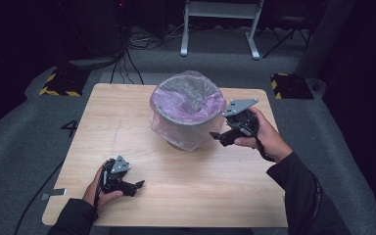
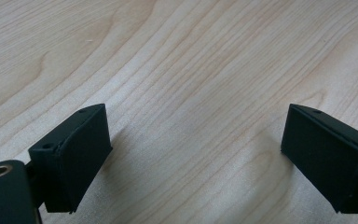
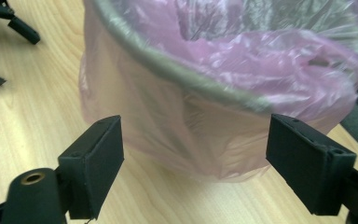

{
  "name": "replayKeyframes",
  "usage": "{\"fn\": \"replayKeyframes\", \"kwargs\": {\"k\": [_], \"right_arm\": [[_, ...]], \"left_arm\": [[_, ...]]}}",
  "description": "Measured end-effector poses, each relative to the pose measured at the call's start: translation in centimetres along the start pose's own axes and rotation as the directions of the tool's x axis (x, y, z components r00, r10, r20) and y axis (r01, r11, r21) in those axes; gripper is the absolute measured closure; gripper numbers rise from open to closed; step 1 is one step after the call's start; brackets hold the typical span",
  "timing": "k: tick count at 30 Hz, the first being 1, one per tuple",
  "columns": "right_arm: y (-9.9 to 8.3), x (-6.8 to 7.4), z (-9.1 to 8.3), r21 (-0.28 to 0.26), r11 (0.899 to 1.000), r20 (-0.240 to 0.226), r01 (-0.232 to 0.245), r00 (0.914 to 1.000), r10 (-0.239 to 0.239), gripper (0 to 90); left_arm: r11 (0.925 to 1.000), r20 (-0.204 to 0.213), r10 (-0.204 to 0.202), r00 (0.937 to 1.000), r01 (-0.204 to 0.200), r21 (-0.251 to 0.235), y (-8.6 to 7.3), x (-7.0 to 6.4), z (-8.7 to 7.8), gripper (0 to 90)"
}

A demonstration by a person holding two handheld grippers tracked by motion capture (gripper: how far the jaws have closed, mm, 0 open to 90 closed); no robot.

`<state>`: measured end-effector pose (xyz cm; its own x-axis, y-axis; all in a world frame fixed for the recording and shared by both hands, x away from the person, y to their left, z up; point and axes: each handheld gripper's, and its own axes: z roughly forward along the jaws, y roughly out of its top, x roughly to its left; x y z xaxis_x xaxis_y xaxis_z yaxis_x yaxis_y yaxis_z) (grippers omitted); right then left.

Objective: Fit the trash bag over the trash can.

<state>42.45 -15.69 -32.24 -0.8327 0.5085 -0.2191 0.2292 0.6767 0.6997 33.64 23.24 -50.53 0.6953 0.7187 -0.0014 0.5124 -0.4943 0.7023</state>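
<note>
A small grey bin (image 1: 186,111) lined with a pink see-through plastic bag (image 3: 223,74) stands upright near the middle of the wooden table (image 1: 127,122). The bag is folded over the rim and hangs down the outside. My right gripper (image 1: 217,137) is open just to the bin's right, jaws wide and aimed at its side (image 3: 193,158), with nothing between them. At the table's front left, my left gripper (image 1: 138,186) rests low and open over bare wood (image 2: 193,140).
The table stands on grey carpet (image 1: 19,137). Yellow-and-black striped blocks (image 1: 61,83) sit past its far corners. Cables (image 1: 127,58) and a white frame (image 1: 220,24) lie on the floor behind. In the right gripper view, the left gripper's black tips (image 3: 9,23) show at top left.
</note>
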Motion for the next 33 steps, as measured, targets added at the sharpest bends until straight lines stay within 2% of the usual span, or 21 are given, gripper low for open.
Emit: {"fn": "replayKeyframes", "kwargs": {"k": [9, 24, 33], "right_arm": [[-1.1, 0.7, 0.1, 0.023, 1.000, -0.009, 0.015, 0.9999, -0.015, 18.4], [-3.1, 1.8, 0.8, 0.084, 0.994, -0.025, 0.071, 0.9973, -0.069, 18.0], [-4.6, 2.3, 1.6, 0.121, 0.990, -0.032, 0.069, 0.9973, -0.066, 17.5]], "left_arm": [[1.0000, -0.001, -0.004, 1.0000, 0.004, 0.000, 0.0, 0.0, 0.0, 7.9], [0.9999, -0.005, -0.012, 0.9999, 0.012, -0.001, 0.0, -0.1, 0.0, 7.9], [0.9999, -0.006, -0.012, 0.9999, 0.012, 0.001, 0.0, -0.1, 0.0, 7.9]]}}
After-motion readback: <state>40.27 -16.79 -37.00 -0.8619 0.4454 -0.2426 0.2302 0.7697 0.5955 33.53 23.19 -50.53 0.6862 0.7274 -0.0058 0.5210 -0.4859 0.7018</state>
